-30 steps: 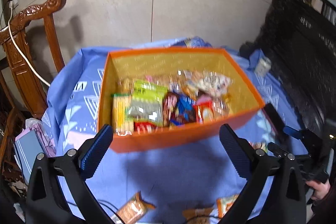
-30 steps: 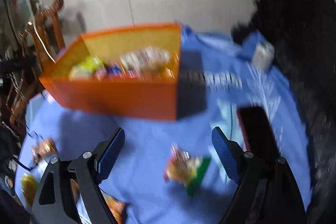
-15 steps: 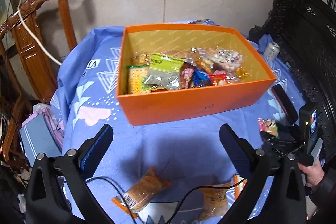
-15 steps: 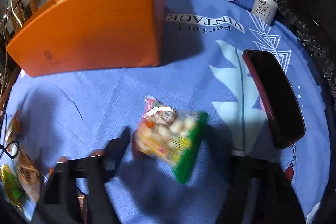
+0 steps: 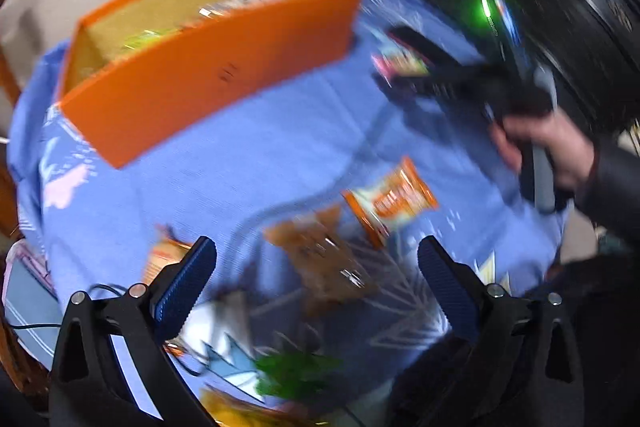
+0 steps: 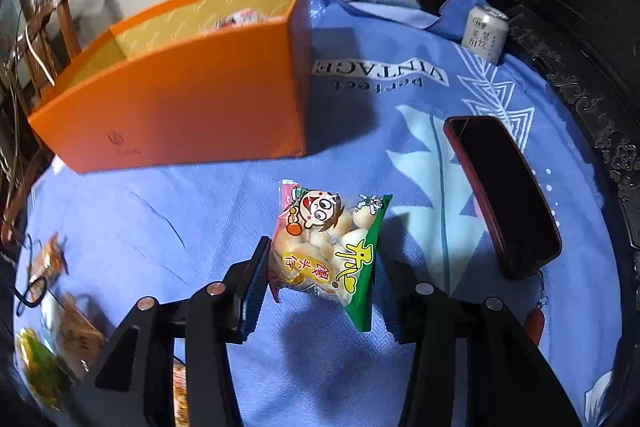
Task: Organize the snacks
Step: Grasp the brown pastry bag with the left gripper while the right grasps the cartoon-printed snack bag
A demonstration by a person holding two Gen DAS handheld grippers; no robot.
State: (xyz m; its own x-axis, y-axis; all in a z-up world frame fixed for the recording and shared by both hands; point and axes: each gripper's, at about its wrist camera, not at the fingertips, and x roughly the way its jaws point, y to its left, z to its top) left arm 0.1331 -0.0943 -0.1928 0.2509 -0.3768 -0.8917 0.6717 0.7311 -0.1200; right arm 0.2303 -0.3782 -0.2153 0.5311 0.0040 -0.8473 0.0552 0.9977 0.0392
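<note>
A cartoon-printed snack bag with a green edge lies on the blue cloth. It sits between the fingers of my right gripper, whose jaws are closing with both pads against the bag's sides. The orange box with snacks inside stands behind it. The left wrist view is blurred. There my left gripper hangs open over a brown packet, with an orange packet just beyond. A hand holds the right gripper further right.
A dark red phone lies right of the bag, and a drink can stands at the far right. More packets and a pair of glasses lie at the left. A green packet lies near me. Carved dark furniture borders the right.
My right gripper came down around the cartoon bag and narrowed onto it. My left gripper swung away from the orange box, down and over the loose packets, rolling as it went.
</note>
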